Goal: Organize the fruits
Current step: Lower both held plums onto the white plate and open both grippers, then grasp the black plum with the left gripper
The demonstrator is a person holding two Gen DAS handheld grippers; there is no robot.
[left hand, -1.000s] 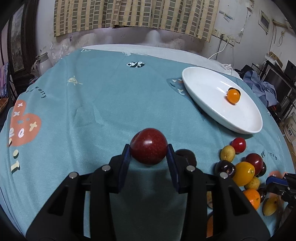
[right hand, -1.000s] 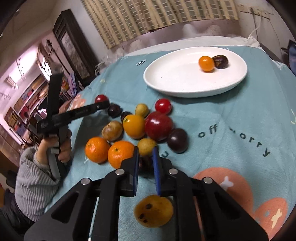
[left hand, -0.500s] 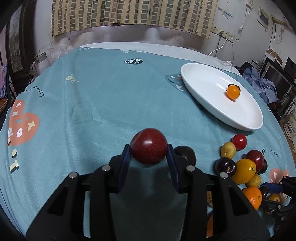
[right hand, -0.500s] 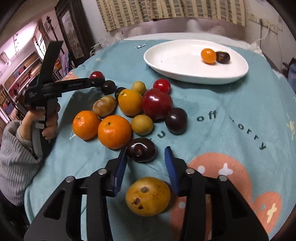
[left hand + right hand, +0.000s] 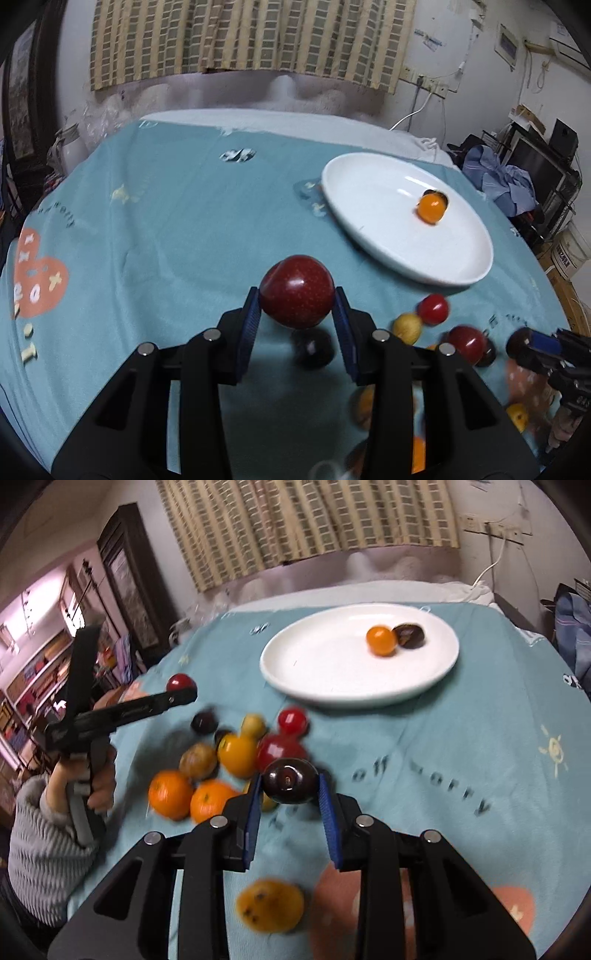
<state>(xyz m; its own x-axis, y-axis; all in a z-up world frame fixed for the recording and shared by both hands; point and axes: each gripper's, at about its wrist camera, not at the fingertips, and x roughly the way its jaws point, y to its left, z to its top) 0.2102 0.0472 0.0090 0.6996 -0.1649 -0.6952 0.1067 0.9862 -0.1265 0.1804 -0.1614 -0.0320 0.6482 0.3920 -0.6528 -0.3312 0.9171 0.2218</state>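
My left gripper (image 5: 297, 297) is shut on a round dark-red fruit (image 5: 295, 286) and holds it above the teal cloth. My right gripper (image 5: 290, 784) has a dark purple plum (image 5: 290, 778) between its blue pads; its jaws are closing and the pads press on it, off the cloth. A white oval plate (image 5: 332, 672) lies beyond, with a small orange fruit (image 5: 382, 640) and a dark fruit (image 5: 409, 636) in it. Loose fruit lies left of the right gripper: two oranges (image 5: 170, 794), a red fruit (image 5: 279, 751), a yellow one (image 5: 238, 755).
A spotted yellow fruit (image 5: 271, 904) lies under the right gripper's fingers. A dark plum (image 5: 314, 347) sits on the cloth below the left gripper. A person's hand (image 5: 101, 775) and grey sleeve are at the table's left edge. Shelves and clutter stand past the right edge.
The right gripper opened, closed on the dark plum and lifted it off the cloth. The left gripper rose a little with the red fruit still in it.
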